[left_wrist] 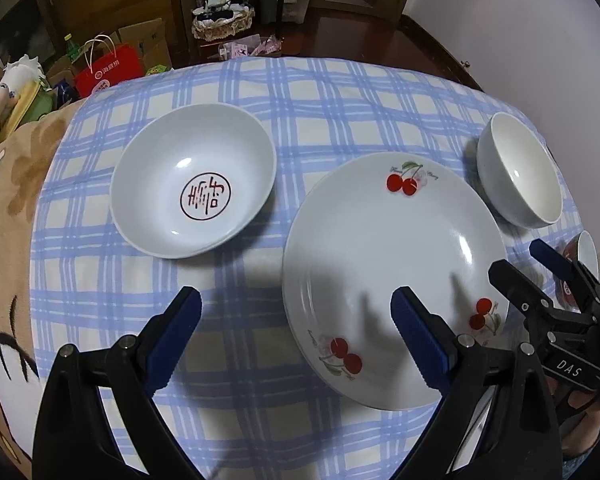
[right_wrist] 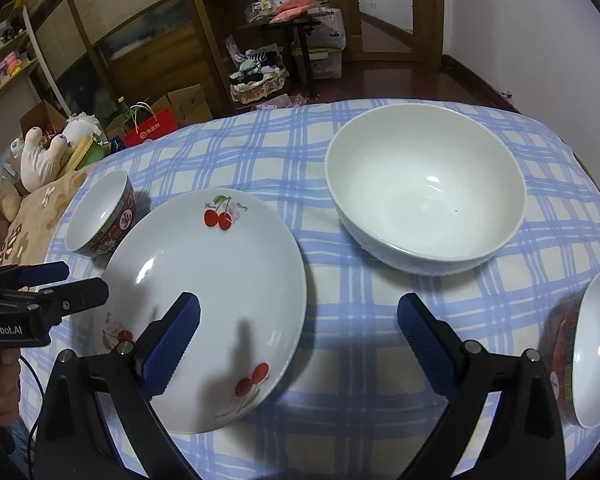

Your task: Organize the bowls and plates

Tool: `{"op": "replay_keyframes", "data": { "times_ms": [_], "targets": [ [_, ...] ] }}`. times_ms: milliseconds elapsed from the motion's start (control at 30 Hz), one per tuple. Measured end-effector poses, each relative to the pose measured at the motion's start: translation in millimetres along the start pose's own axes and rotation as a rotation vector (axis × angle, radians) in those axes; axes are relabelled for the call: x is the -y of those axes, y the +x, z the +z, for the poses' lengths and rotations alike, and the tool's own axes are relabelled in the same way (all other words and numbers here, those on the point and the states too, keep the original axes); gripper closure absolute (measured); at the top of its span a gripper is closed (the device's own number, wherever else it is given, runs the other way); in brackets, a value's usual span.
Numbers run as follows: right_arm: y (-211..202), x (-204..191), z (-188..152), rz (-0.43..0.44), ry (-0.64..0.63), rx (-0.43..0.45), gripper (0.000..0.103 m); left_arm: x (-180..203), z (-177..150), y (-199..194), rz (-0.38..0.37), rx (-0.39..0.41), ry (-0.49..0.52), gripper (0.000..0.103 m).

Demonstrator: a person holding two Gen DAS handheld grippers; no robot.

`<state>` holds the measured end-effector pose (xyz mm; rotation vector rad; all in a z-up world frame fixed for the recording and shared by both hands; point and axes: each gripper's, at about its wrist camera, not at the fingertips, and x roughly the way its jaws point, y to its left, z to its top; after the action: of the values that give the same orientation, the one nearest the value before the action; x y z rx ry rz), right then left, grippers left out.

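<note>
A cherry-print white plate (left_wrist: 392, 264) (right_wrist: 220, 276) lies on the blue checked cloth (left_wrist: 240, 400). My left gripper (left_wrist: 296, 320) hovers open and empty, its right finger over the plate's near part. Left of the plate sits a white bowl with a red seal (left_wrist: 192, 188). A plain white bowl (left_wrist: 520, 168) (right_wrist: 424, 188) stands to the right. My right gripper (right_wrist: 300, 320) (left_wrist: 530, 270) is open and empty, between the plate and a red-patterned bowl (right_wrist: 588, 348) (left_wrist: 584, 252). Another red-patterned bowl (right_wrist: 100, 212) sits beyond the left gripper (right_wrist: 80, 284).
A beige patterned blanket (left_wrist: 8, 220) lies along the cloth's left edge, with plush toys (right_wrist: 48, 152) beside it. Beyond the far edge are a red paper bag (left_wrist: 108, 68), cardboard boxes, a woven basket (right_wrist: 260, 84) and wooden shelves. A white wall is on the right.
</note>
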<state>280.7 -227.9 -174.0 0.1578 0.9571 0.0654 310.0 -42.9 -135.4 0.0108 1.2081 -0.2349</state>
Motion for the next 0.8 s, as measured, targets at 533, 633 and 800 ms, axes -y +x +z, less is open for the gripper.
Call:
{"op": "replay_keyframes", "data": {
  "times_ms": [533,633,800],
  "targets": [
    [12.6,-5.0,-1.2,-0.029,-0.026,-0.029,0.020,-1.2,-0.8,11.0,-0.026,-0.032,-0.025,0.025],
    [17.7,-4.8,-1.6,-0.039,-0.027,-0.052,0.038,-3.9,-0.8,17.2,-0.047,-0.042,-0.063,0.039],
    [18.3,-1.8,-3.0,-0.032,-0.021,-0.058,0.051,-15.8,-2.9,28.3,-0.115,-0.069,-0.154,0.060]
  ]
}}
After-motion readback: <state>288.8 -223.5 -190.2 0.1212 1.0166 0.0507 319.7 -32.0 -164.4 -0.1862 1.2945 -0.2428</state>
